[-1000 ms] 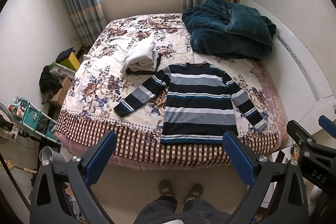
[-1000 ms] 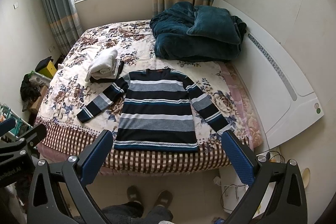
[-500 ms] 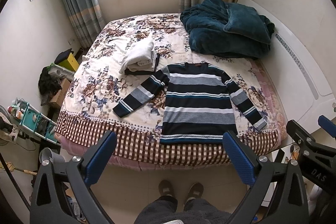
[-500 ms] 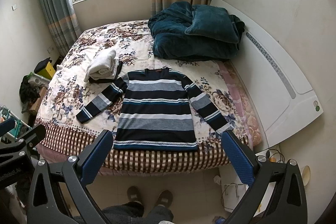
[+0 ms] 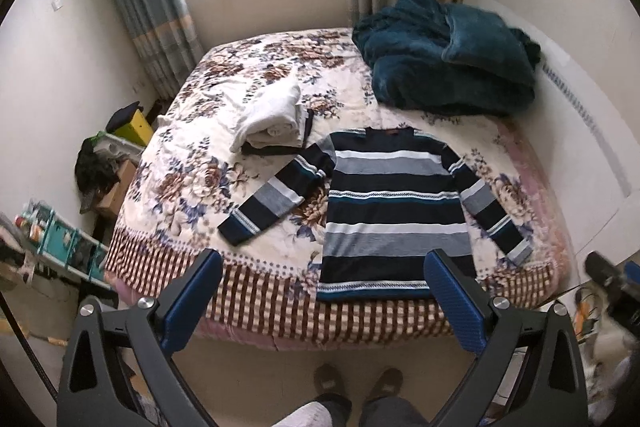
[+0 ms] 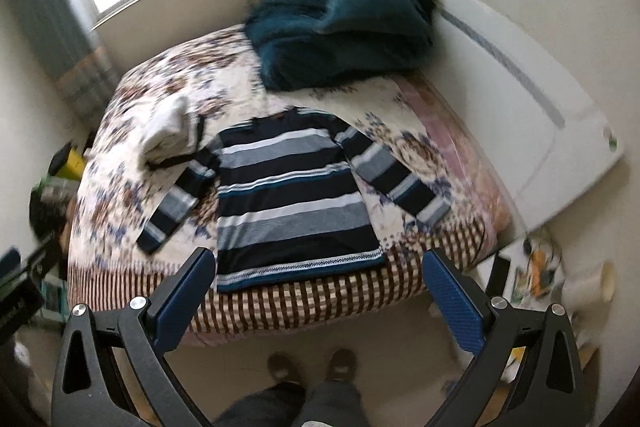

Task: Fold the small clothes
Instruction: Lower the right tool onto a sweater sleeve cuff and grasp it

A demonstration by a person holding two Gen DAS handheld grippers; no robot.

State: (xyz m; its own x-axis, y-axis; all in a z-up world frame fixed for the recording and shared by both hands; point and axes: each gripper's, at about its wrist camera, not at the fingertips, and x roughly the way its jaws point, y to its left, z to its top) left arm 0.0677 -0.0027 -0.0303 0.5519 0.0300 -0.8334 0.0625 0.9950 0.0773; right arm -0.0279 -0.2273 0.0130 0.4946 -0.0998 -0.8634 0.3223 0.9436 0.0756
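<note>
The navy, grey and white striped knit sweater lies flat and not yet folded on the floral bed, ahead of both grippers, sleeves spread. Beyond it to the left rests a folded white garment, seemingly finished. The left hand-held gripper and right hand-held gripper are spread wide, empty.

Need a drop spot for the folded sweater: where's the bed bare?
Free: the floral bedspread left of the striped sweater, below the white folded pile; also toward the window. Crowded: the teal blanket fills the far right corner.
</note>
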